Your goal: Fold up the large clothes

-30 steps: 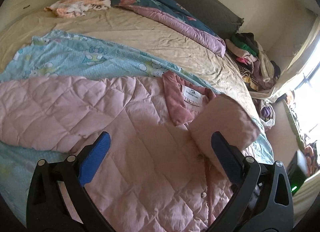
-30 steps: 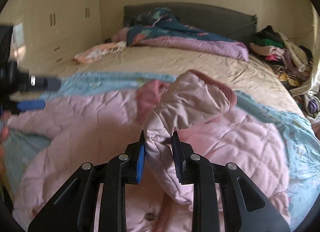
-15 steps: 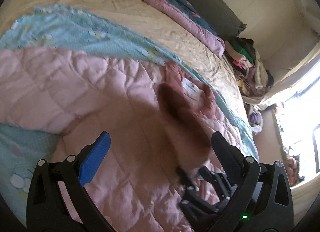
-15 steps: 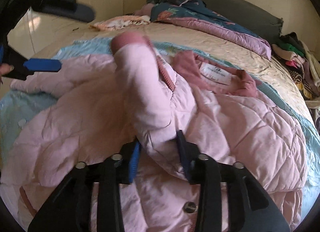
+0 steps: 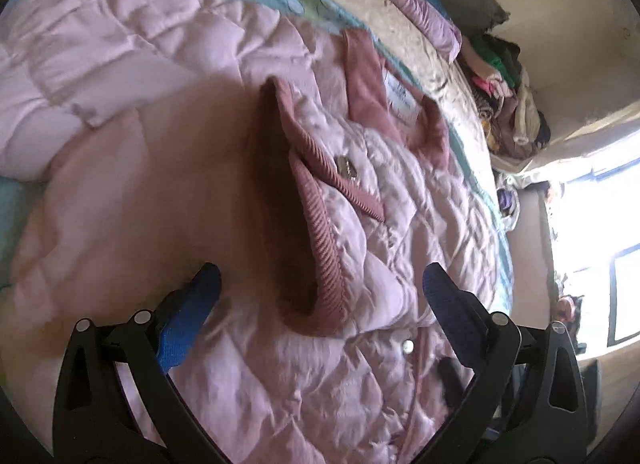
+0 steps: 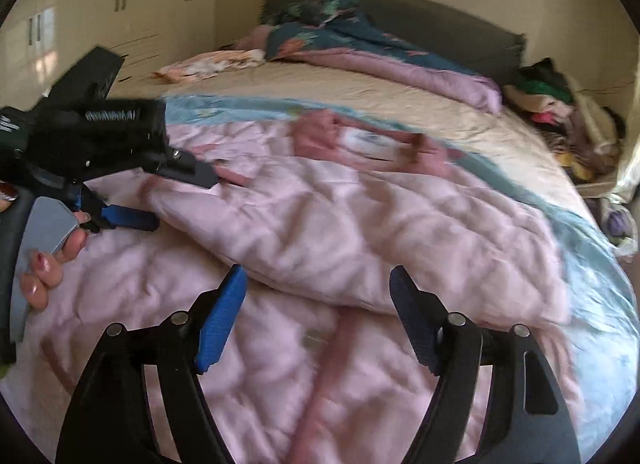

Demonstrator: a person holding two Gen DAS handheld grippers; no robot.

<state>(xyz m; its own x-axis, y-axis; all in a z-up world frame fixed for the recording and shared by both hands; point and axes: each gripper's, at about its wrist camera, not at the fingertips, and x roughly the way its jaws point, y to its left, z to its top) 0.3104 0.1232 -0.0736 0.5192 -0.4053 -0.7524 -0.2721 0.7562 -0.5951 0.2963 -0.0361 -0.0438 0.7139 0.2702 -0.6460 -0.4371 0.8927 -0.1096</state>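
A pink quilted jacket lies spread on the bed, collar and white label at the far side. One sleeve is folded across its body, its ribbed cuff lying just ahead of my left gripper, which is open and empty above it. In the right wrist view the folded sleeve lies across the jacket. My right gripper is open and empty just in front of the sleeve. The left gripper shows at the left, held by a hand.
A light blue printed sheet lies under the jacket on the beige bed. A dark floral and purple duvet is bunched at the headboard. A clothes pile sits at the right; bright window beyond.
My right gripper carried the sleeve across the jacket, let it go and opened. My left gripper moved in low over the jacket toward the cuff.
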